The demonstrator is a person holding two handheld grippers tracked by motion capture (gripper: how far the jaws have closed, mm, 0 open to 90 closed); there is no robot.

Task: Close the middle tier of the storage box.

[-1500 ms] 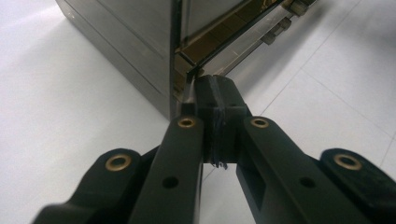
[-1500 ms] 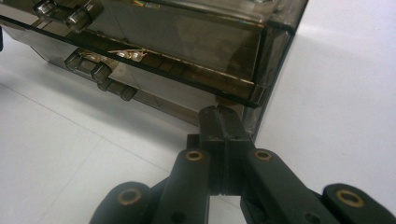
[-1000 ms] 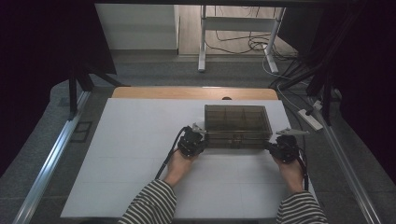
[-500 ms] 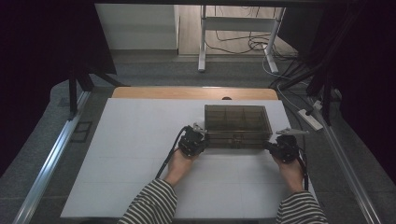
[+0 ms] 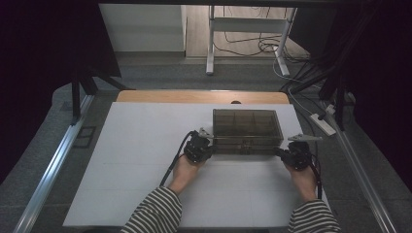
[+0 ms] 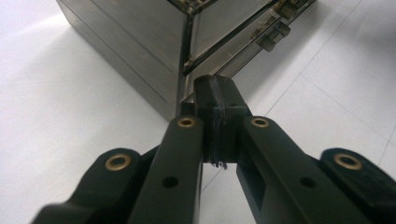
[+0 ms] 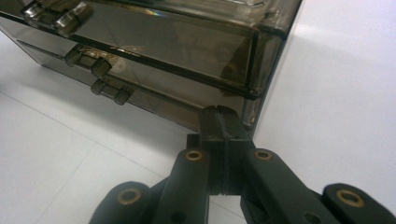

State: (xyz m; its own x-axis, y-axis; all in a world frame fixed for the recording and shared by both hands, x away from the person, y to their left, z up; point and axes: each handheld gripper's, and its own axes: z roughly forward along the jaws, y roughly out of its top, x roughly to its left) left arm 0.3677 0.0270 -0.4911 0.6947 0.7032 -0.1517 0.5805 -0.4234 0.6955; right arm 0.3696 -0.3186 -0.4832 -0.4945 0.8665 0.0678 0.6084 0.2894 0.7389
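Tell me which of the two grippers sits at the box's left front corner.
The left gripper, shut, with its tips at the left front corner of the smoky clear box. The right gripper, also shut, meets the opposite, right front corner.

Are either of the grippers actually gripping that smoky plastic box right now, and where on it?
Nothing is held. Both the left gripper and right gripper are shut, pad against pad, tips at the box's two near corners.

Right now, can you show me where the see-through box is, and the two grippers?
Box (image 5: 247,124), high view, on its lid.
Left gripper (image 6: 219,100), left gripper view, between its shut fingertips at the box's corner.
Right gripper (image 7: 219,114), right gripper view, between its shut fingertips at the box's other front corner.
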